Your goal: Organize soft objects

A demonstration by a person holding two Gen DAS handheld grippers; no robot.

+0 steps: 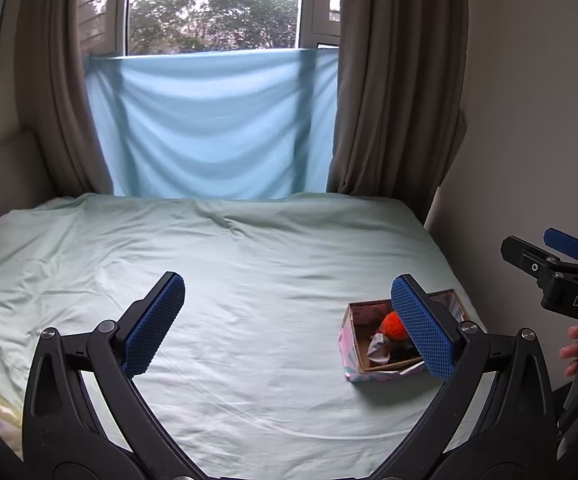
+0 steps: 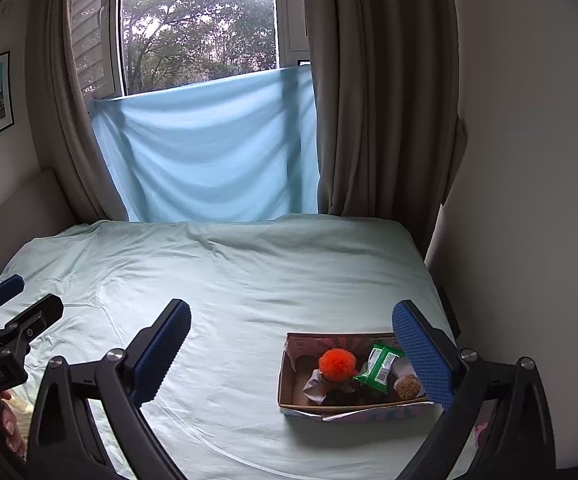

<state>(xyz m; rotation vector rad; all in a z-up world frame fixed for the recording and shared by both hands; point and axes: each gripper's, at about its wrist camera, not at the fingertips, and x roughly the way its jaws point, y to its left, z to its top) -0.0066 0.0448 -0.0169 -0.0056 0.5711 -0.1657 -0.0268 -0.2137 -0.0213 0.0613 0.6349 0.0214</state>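
left wrist: my left gripper (image 1: 289,312) jaws wide, empty, over the bed (image 1: 249,264); its right pad hides part of the box (image 1: 355,360) holding an orange pompom (image 1: 393,325) | right wrist: my right gripper (image 2: 291,332) jaws wide, empty; box (image 2: 289,384) near the bed's right edge, pompom (image 2: 337,364) beside a green packet (image 2: 379,368)

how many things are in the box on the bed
4 visible in the box: an orange pompom at left, a crumpled grey-white piece below it, a green packet in the middle, a brown ball at right. The right gripper's finger may hide more.
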